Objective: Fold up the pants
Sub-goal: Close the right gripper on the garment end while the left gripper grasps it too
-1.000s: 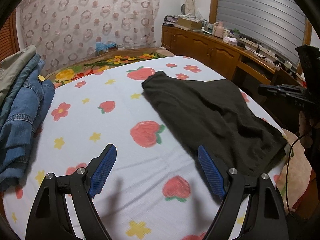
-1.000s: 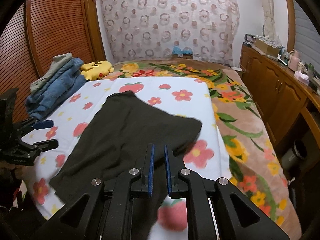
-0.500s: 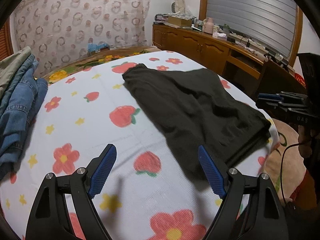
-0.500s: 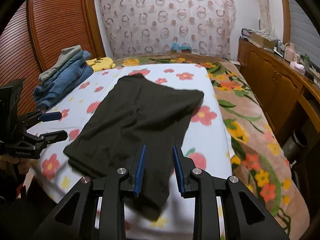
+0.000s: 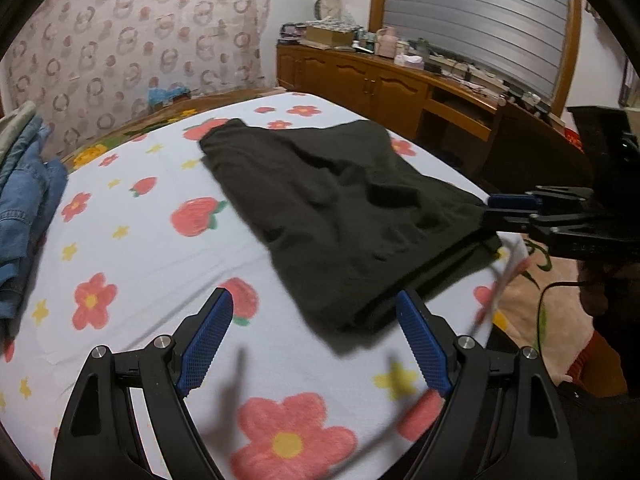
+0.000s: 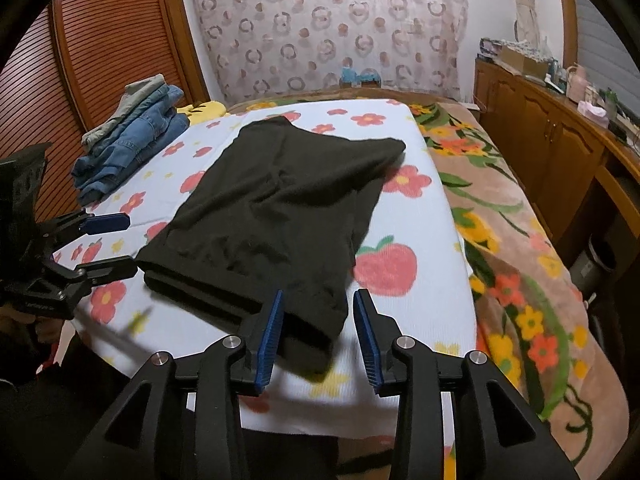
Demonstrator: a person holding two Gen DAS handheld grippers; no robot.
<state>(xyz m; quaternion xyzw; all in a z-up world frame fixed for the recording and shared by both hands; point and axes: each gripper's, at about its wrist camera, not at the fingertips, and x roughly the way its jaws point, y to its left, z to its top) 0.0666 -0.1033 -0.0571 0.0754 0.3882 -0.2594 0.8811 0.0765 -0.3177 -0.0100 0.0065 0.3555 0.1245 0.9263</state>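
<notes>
We note black pants [image 6: 276, 216] folded on the flowered sheet [image 5: 132, 264], our left gripper [image 5: 312, 344] spread wide, our right gripper [image 6: 318, 332] parted, nothing gripped, pant corner between its pads.

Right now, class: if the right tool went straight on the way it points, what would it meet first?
Probably the near corner of the black pants, lying between the right tool's open fingers; depth is uncertain.

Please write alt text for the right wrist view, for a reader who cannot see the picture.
Folded black pants lie on a white bed sheet printed with flowers and strawberries, their near corner between the open blue-padded fingers of the right gripper. The left gripper, also open, hovers at the pants' left edge. A stack of folded jeans sits farther back on the left.
</notes>
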